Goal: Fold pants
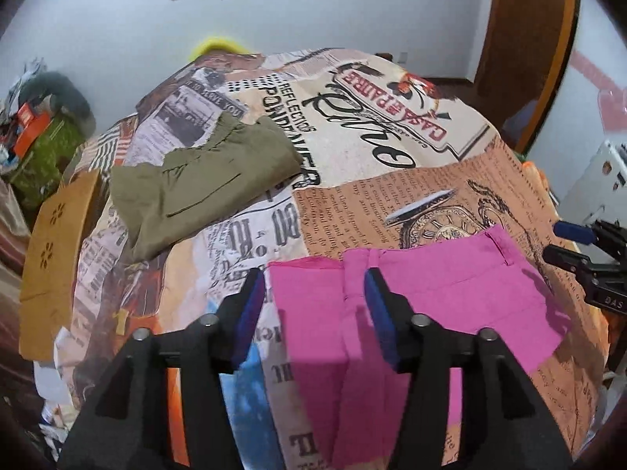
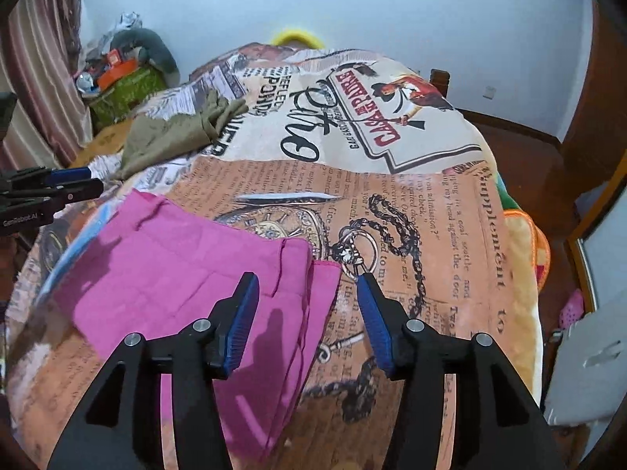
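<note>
Folded pink pants (image 1: pixel 431 293) (image 2: pixel 176 266) lie flat on the printed bed cover (image 1: pixel 392 145) (image 2: pixel 431 215), near the front. My left gripper (image 1: pixel 313 278) hovers open above their left part, its blue pads apart with nothing pressed between them. Over the right edge of the pink pants my right gripper (image 2: pixel 306 280) also stands open and holds nothing. Each gripper shows at the edge of the other's view: the right gripper (image 1: pixel 576 243), the left gripper (image 2: pixel 74 184). Folded olive pants (image 1: pixel 203 180) (image 2: pixel 172 137) rest farther back on the left.
A brown cardboard piece (image 1: pixel 55 254) lies off the bed's left side. A green box with clutter (image 1: pixel 43 149) (image 2: pixel 125 86) stands in the far left corner. A yellow object (image 1: pixel 219 45) peeks over the far end. Wooden door frame (image 1: pixel 529 39) at right.
</note>
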Demonstrator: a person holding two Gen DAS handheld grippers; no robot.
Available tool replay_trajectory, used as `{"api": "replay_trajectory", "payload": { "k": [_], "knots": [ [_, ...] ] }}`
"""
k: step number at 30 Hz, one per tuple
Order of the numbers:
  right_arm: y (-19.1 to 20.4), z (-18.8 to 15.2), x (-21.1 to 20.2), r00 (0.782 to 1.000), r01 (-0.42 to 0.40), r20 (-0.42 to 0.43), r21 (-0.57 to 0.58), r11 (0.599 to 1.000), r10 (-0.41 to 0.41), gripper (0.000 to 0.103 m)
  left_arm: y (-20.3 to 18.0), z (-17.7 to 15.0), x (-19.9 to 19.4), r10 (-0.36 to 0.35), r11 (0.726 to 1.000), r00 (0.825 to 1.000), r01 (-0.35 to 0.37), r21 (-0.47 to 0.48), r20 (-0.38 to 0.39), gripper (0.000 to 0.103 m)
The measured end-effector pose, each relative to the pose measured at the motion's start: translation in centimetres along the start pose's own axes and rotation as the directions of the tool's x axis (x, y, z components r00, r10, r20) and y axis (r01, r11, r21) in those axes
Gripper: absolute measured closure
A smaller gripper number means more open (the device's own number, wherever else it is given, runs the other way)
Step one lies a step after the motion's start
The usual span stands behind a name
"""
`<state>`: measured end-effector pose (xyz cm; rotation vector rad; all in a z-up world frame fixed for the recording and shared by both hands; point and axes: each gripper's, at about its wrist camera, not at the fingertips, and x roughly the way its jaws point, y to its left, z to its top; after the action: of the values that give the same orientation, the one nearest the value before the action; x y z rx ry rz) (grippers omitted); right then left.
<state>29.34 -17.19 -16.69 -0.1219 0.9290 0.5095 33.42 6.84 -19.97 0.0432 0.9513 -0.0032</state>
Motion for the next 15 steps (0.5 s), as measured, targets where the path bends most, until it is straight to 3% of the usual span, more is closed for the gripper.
{"api": "replay_trajectory", "payload": {
  "k": [4, 7, 10, 15],
  "knots": [
    [0.3, -0.9, -0.7, 1.0, -0.009, 0.0, 0.006, 1.0, 0.009, 0.043, 1.0, -1.7, 0.6, -0.02, 0.999, 0.998, 0.018, -0.028, -0.054, 0.044],
    [0.4, -2.0, -0.5, 1.0, -0.026, -0.015, 0.018, 1.0, 0.026, 0.043, 1.4, -3.4, 1.5, -0.071, 0.996, 0.992, 0.064, -0.065, -0.109, 0.043],
    [0.5, -2.9, 0.2, 0.998, -0.045, -0.046, 0.043, 0.998, 0.047, 0.043, 1.3, -4.8, 2.4, -0.117, 0.991, 0.98, 0.104, -0.089, -0.16, 0.034],
    [0.2, -4.4, 1.6, 0.994, -0.07, -0.08, 0.097, 0.993, 0.078, 0.043, 1.1, -5.4, 3.0, -0.135, 0.988, 0.976, 0.119, -0.1, -0.173, 0.033]
  ]
}}
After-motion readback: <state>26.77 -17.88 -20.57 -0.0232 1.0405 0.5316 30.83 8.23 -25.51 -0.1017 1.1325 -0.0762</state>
